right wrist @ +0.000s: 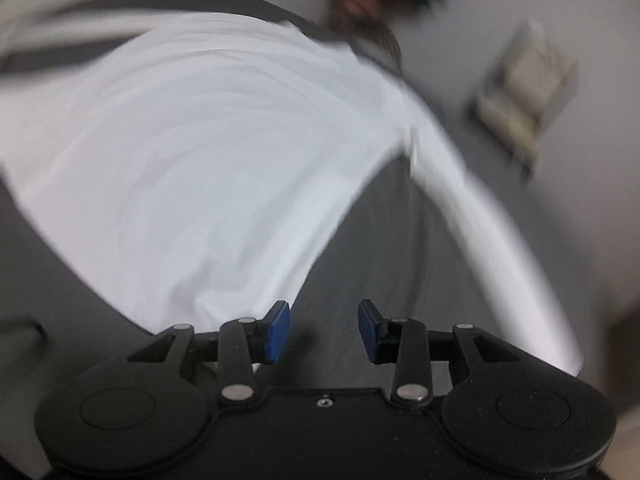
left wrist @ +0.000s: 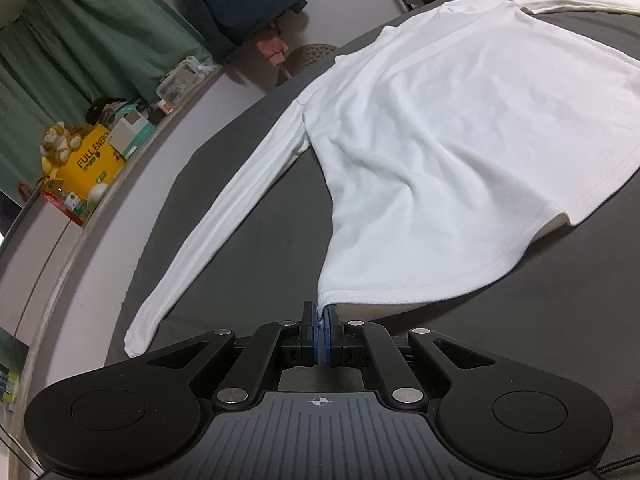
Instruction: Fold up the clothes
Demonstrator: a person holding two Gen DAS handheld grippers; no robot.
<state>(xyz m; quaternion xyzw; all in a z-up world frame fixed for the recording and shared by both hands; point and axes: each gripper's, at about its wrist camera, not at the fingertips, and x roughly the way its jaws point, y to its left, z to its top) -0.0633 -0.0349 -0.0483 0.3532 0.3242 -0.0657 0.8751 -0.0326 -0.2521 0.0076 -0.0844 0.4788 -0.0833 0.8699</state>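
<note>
left wrist view: left hand-held gripper (left wrist: 322, 322) pinching white long-sleeve cotton shirt (left wrist: 460, 132) hem at 6 o'clock; right hand-held gripper (right wrist: 324, 330) spread, empty; one-sided pull may skew shirt.

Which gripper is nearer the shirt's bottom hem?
Left. The left gripper is shut on the hem corner of the white shirt. The right gripper is open over the dark sheet, beside the shirt's edge, holding nothing.

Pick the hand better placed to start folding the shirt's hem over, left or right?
Left. The left gripper is already shut on the hem corner of the white shirt; the right gripper is open, holding nothing, beside the shirt's edge.
</note>
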